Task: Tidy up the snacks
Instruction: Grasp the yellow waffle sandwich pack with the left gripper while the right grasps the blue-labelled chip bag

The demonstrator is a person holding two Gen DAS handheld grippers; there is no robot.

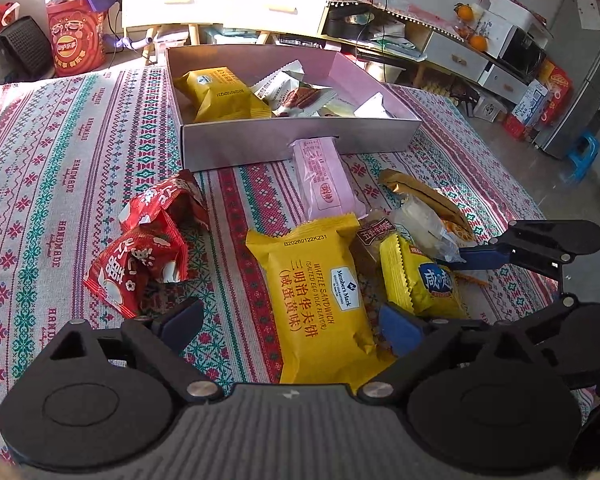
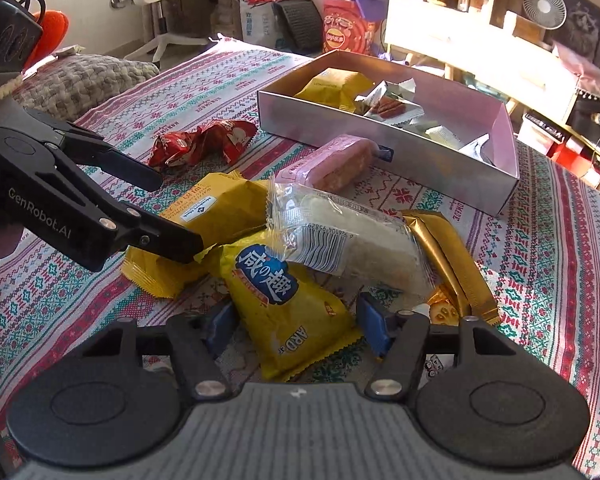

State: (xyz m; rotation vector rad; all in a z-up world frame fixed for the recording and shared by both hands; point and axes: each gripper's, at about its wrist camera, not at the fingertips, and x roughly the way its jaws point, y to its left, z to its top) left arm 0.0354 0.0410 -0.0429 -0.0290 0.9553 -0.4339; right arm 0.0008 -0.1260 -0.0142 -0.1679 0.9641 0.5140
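While box (image 1: 300, 136) ahead holds several snacks, approx. six remain outside; left claw (image 1: 290, 322) spread over waffle pack (image 1: 312, 300), right claw (image 2: 296, 320) straddling yellow cracker pack (image 2: 288, 316) (pad contact unclear).

both tongs tilted down n forward. left tongs (image 1: 292, 322) wide open, pads not touching anything. right tongs (image 2: 296, 322) about half open w/ a packet between the pads, can't tell if they're actually pressing it.

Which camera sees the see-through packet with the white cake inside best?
The right wrist view: the clear plastic packet with the white cake lies whole there, barcode showing, on top of the other snacks. In the left wrist view the same packet is small and off to the side, partly hidden.
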